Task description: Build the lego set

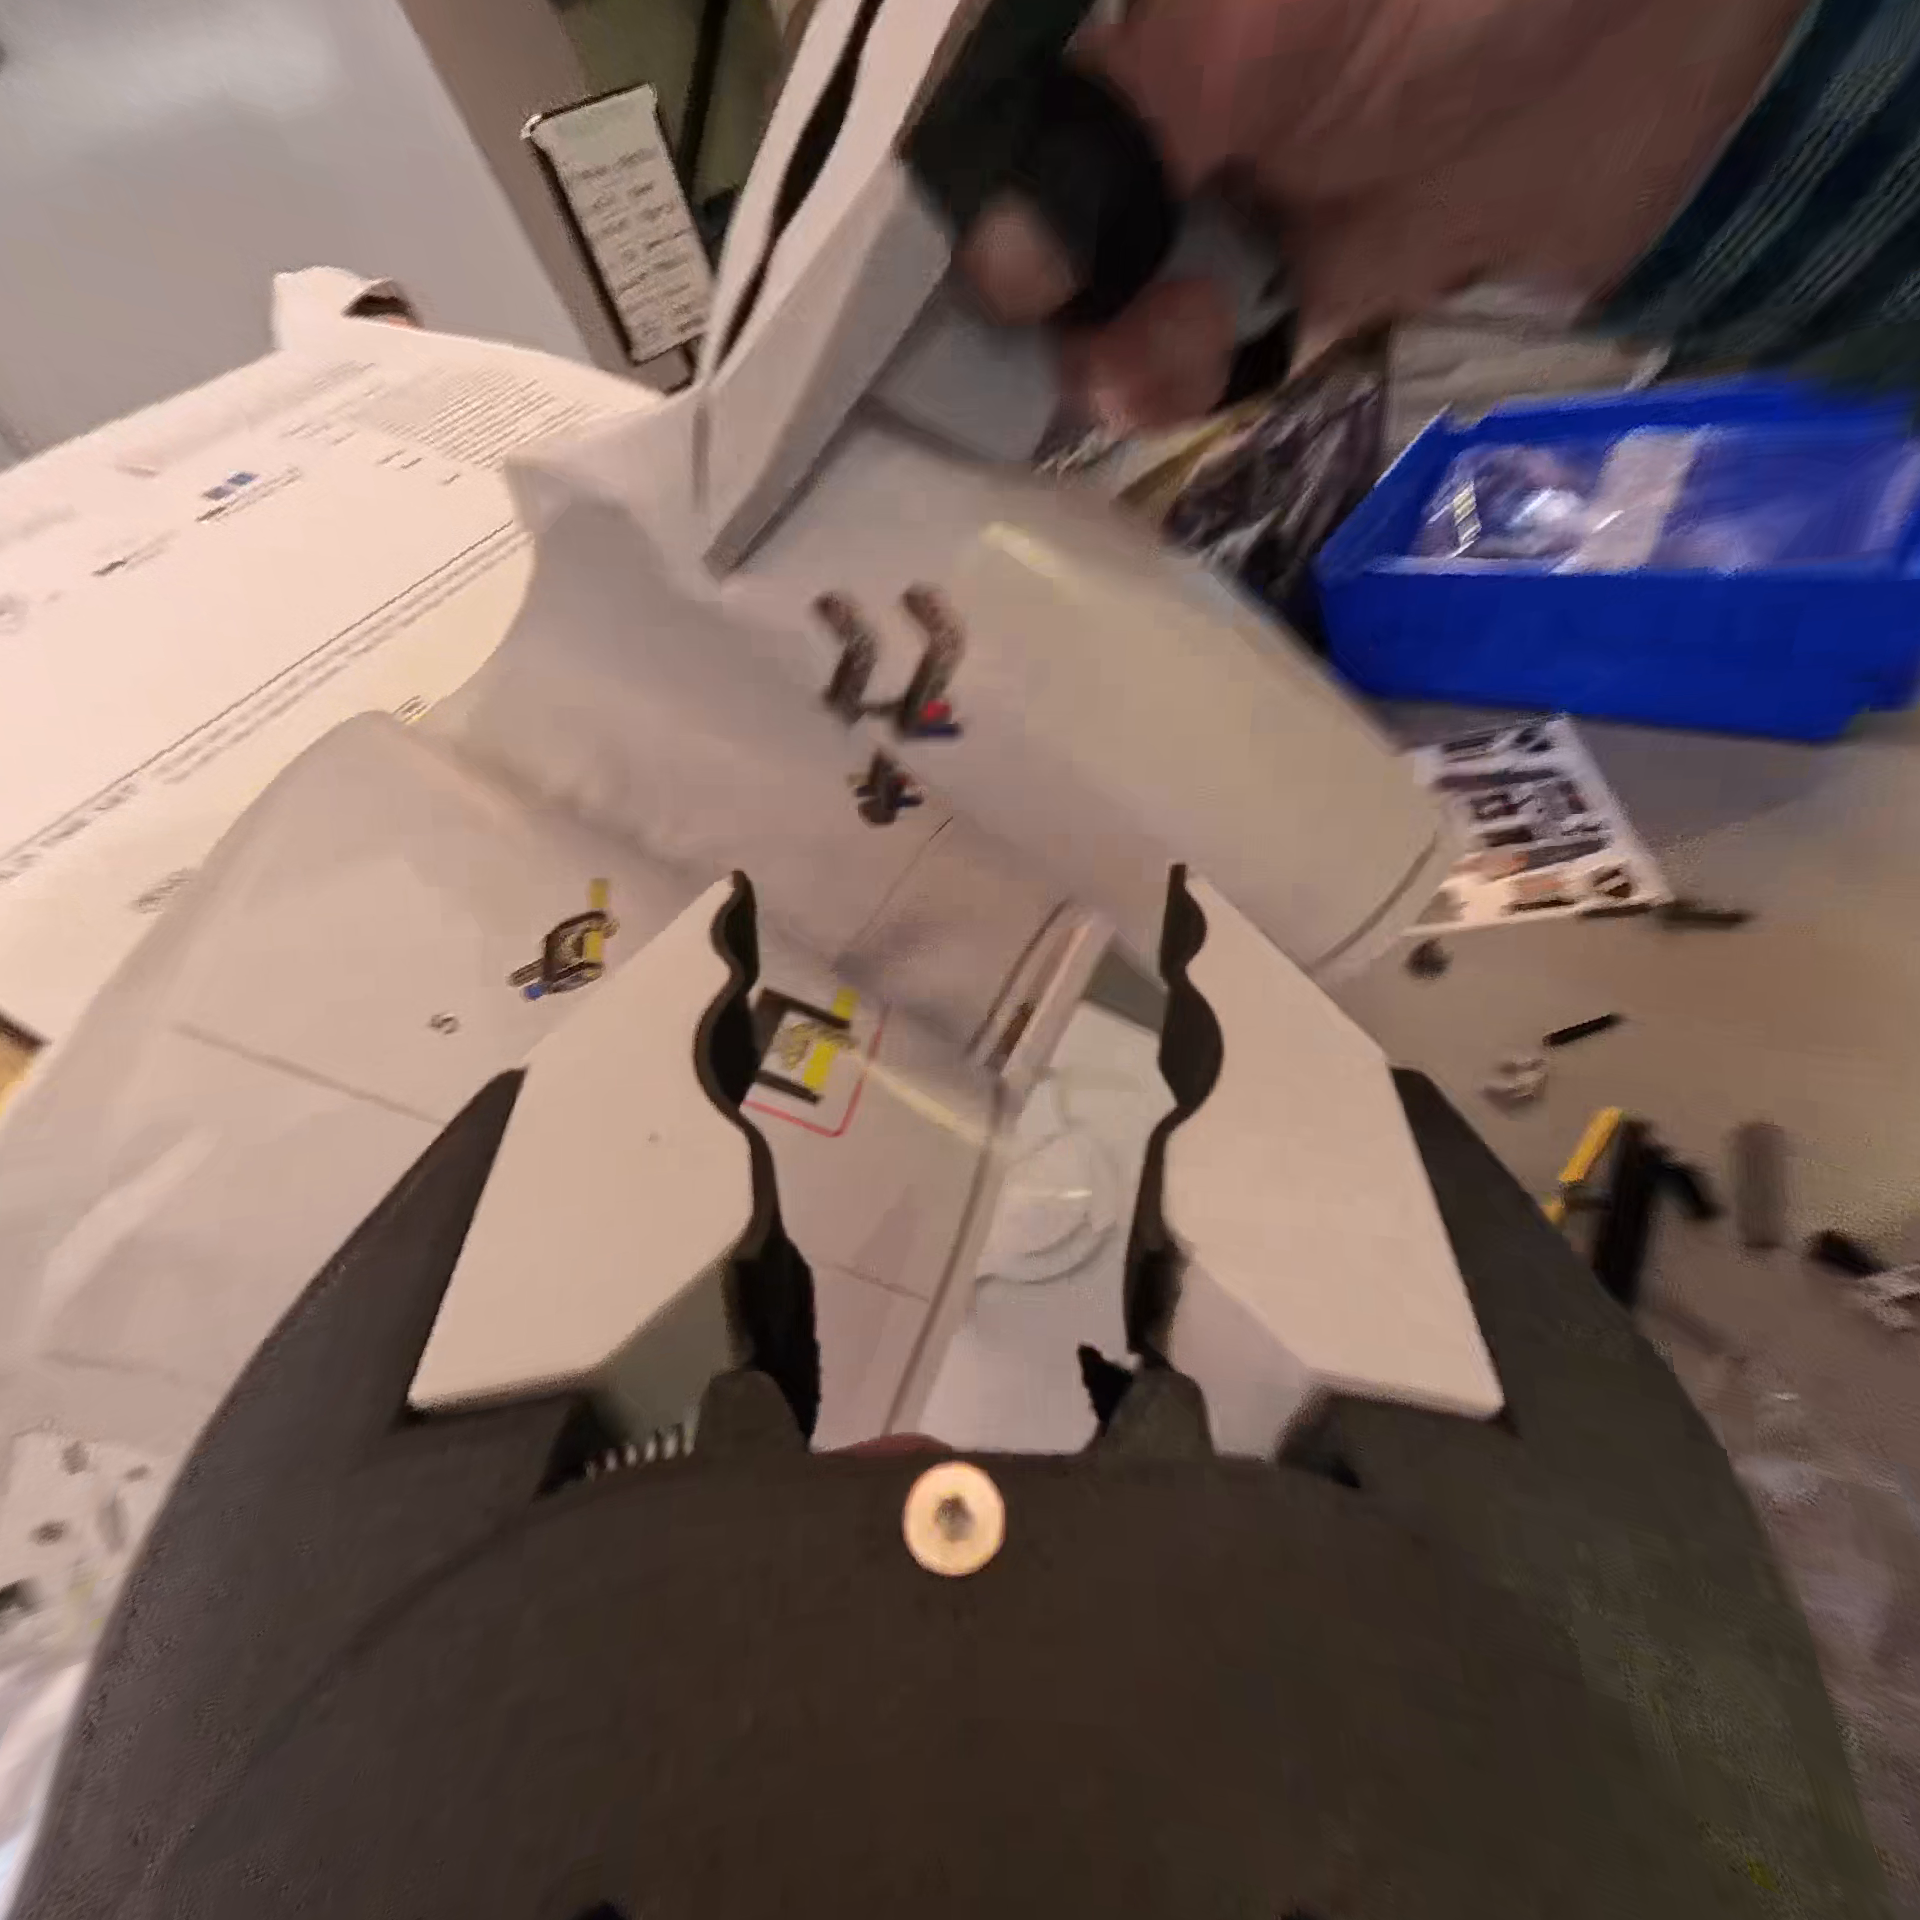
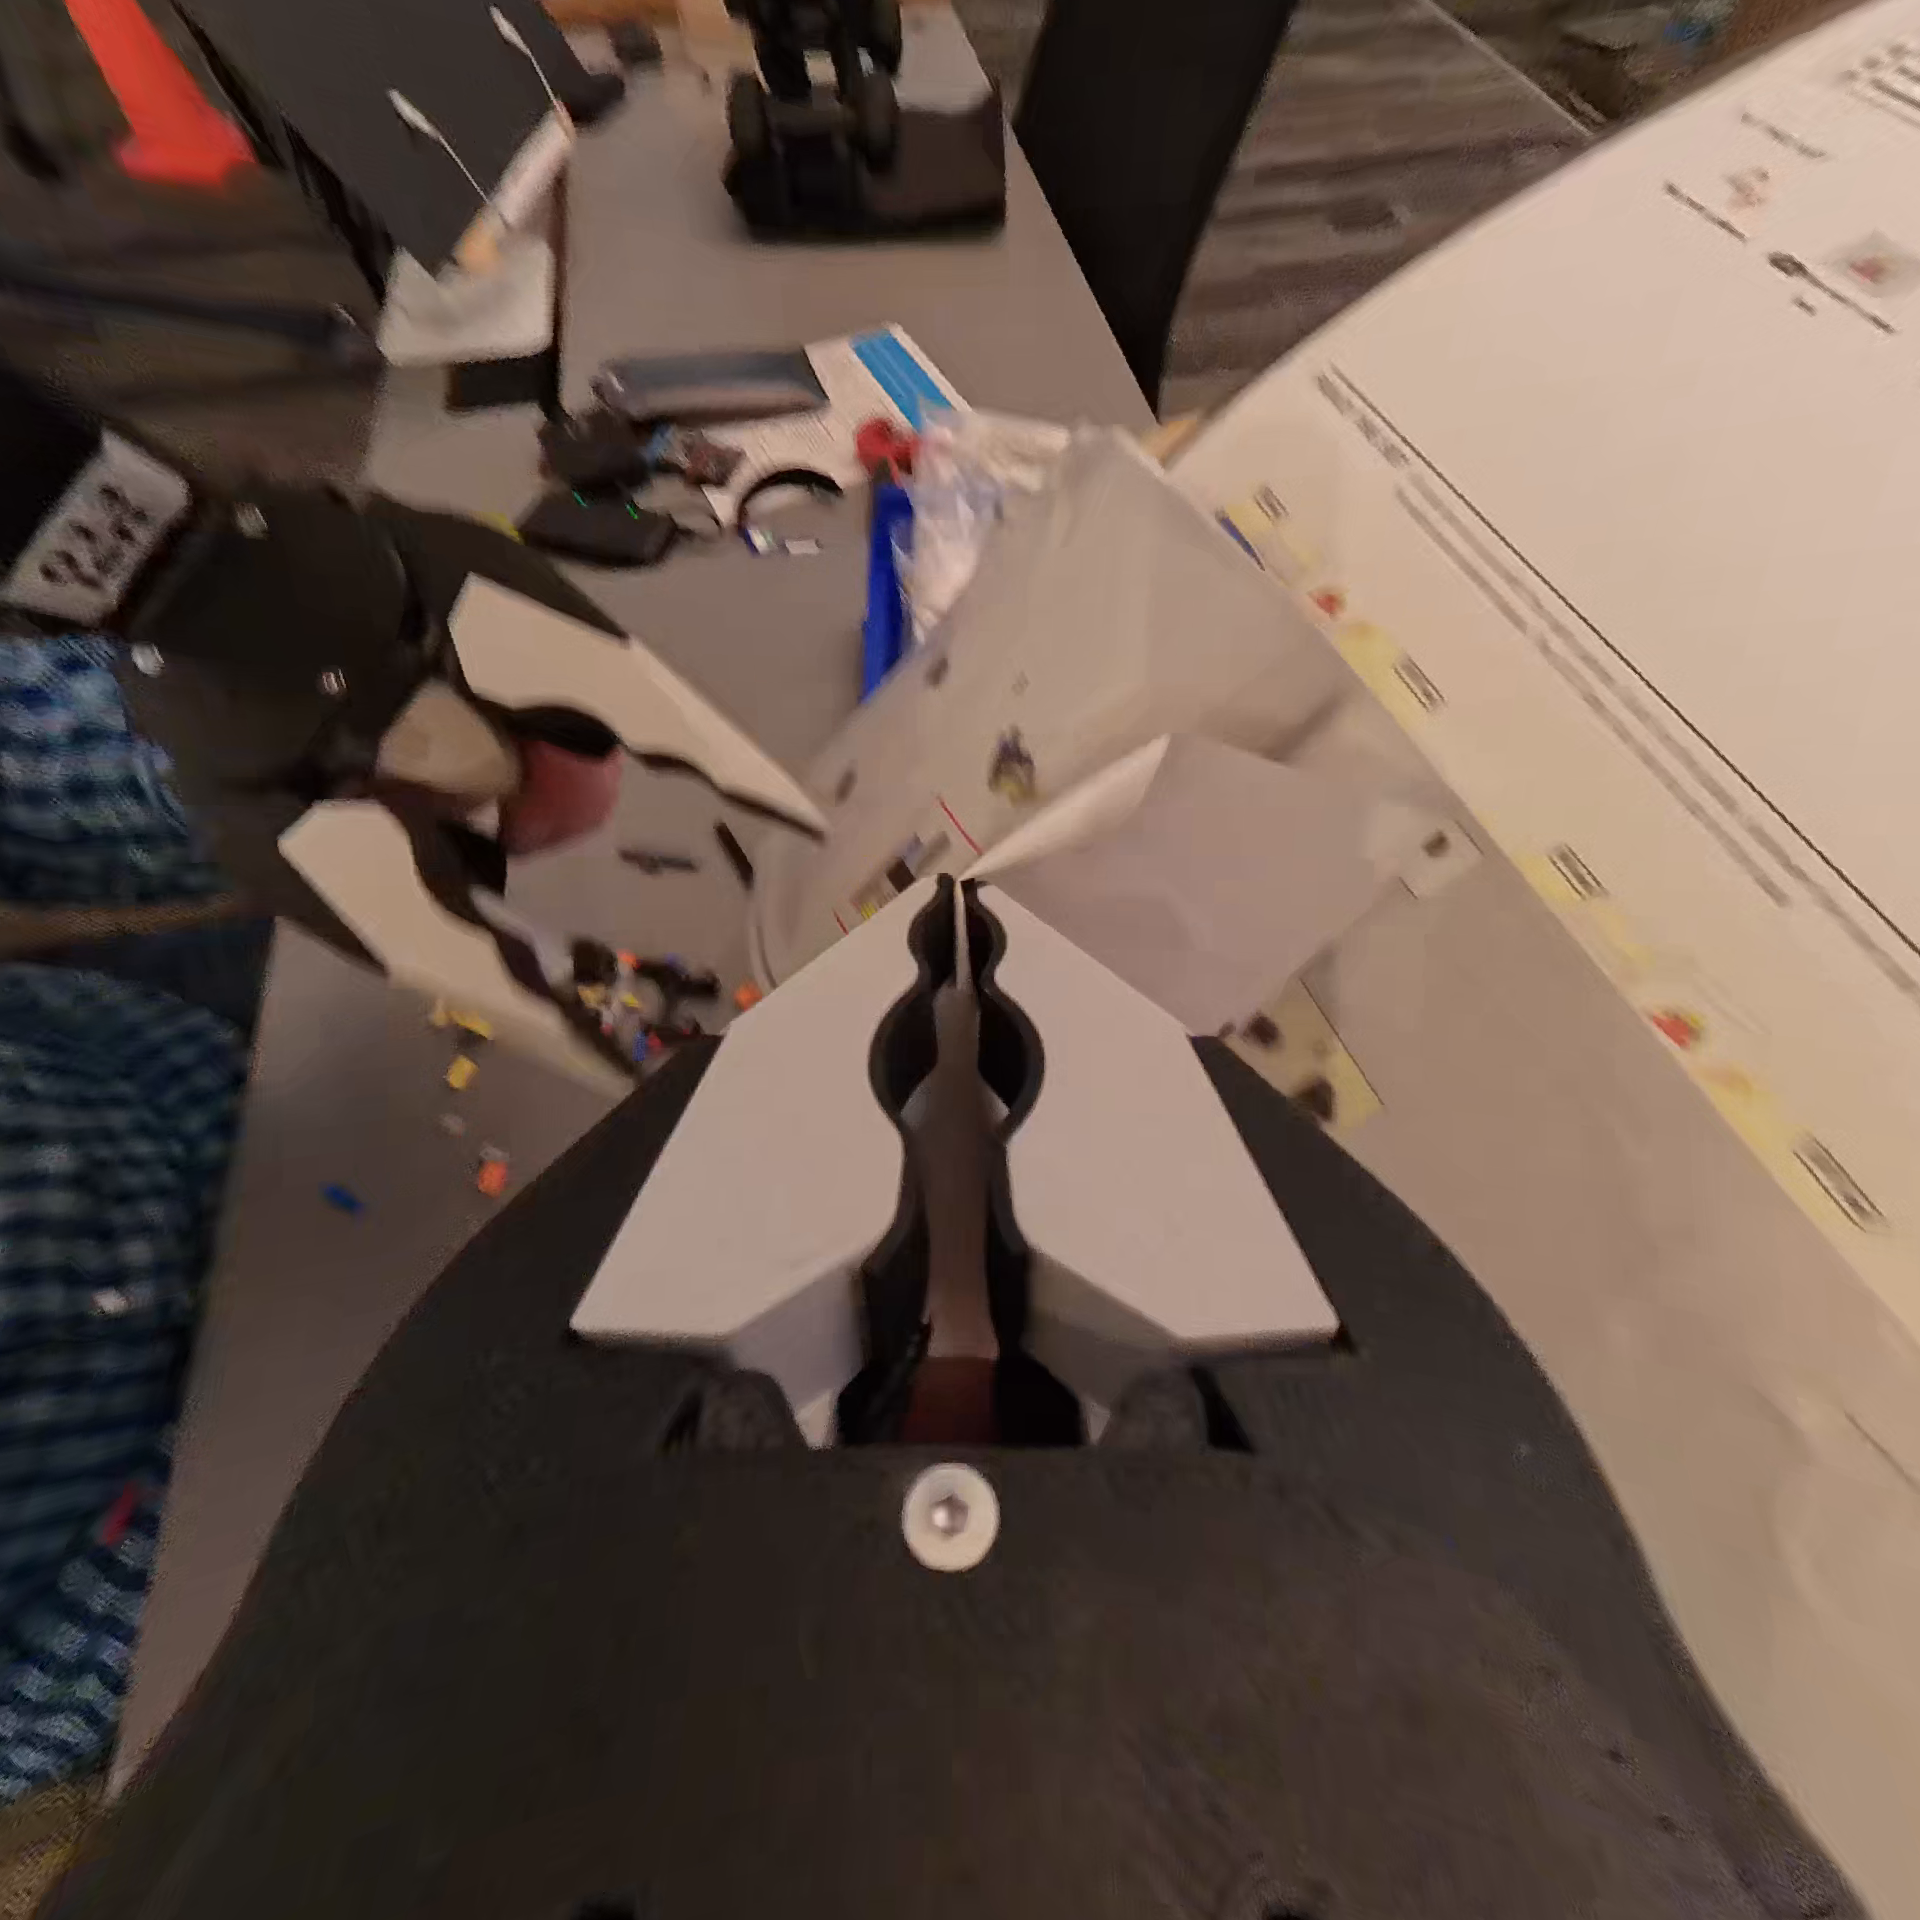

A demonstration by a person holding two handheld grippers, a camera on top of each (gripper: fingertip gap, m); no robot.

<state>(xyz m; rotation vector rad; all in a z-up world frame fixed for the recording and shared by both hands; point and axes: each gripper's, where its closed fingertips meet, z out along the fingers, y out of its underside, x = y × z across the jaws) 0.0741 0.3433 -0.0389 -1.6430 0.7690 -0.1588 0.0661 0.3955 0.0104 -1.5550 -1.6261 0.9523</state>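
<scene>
The Lego instruction booklet (image 1: 727,727) lies open below me, its pages curled and lifted. My left gripper (image 1: 956,904) hovers over it, open, with nothing between its pads. It also shows in the right wrist view (image 2: 717,945), open and empty. My right gripper (image 2: 958,883) is shut on the edge of a white booklet page (image 2: 1195,862), which runs between its pads and lifts away to the right. In the left wrist view the right gripper (image 1: 727,551) reaches down to the page from above. Both views are blurred by motion.
A blue bin (image 1: 1621,592) with bagged parts stands at the right, a sticker sheet (image 1: 1538,831) in front of it. Loose Lego pieces (image 2: 623,987) lie on the grey table. A large printed sheet (image 2: 1662,520) lies beside the booklet. A black model (image 2: 821,114) stands at the back. Across from one pair of fingers to the other is roughly 8 cm.
</scene>
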